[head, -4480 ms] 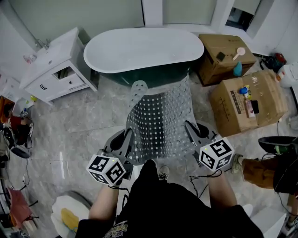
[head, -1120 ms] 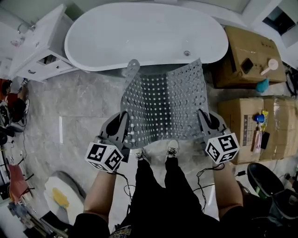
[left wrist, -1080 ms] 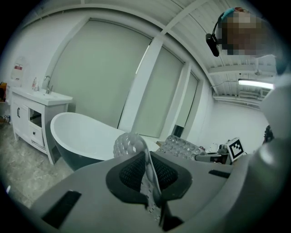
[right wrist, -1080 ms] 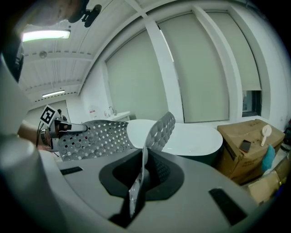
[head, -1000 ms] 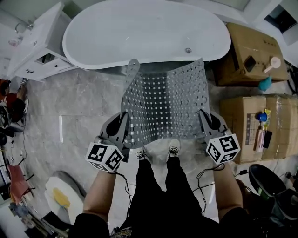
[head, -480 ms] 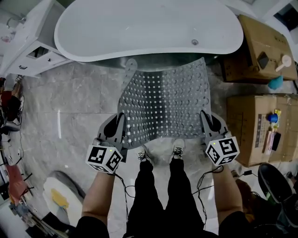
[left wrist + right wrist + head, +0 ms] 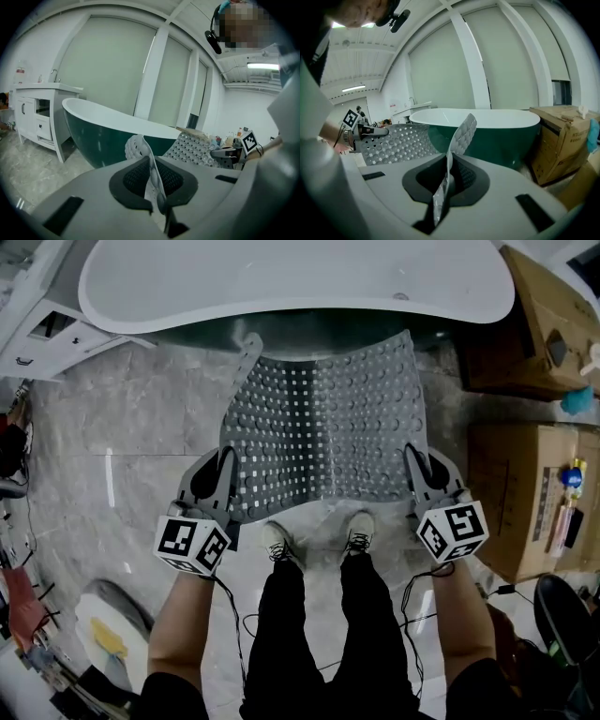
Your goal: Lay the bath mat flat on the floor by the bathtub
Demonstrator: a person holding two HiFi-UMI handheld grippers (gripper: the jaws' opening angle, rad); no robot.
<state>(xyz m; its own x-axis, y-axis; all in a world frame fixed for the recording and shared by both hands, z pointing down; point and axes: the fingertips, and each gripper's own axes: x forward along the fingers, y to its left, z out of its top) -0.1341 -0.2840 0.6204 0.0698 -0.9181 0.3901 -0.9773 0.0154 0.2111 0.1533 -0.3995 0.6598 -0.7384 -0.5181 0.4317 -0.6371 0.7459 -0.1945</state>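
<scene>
While you held the bath mat (image 7: pixel 323 418) spread between both tools, it hung in the middle of the head view. Its far edge lay close to the base of the bathtub (image 7: pixel 281 282) at the top of the frame, and its near edge sat just above your shoes (image 7: pixel 277 542). Your left gripper (image 7: pixel 225 460) was clamped on the near left corner. In its own view the jaws pinched the perforated sheet edge-on between the pads. Your right gripper (image 7: pixel 415 456) was closed the same way on the near right corner, with the mat standing up thin between its jaws.

The sheet was not flat. It bowed across its width, and the rounded tab at its far left corner curled upward. Whether the far edge touched the floor (image 7: pixel 141 427) could not be told from these views.

By my reading, the step in hand was setting the mat down, with placement beside the tub nearly lined up and the laying itself not yet done. The next move called for bringing both corners to the tiles together, with the span pulled wide so the bow flattened, and only then parting the jaws. Your feet stood right beneath the near edge, so they probably needed to shift back first. The cardboard boxes (image 7: pixel 534 493) at the right of the frame stood well apart from the mat.
</scene>
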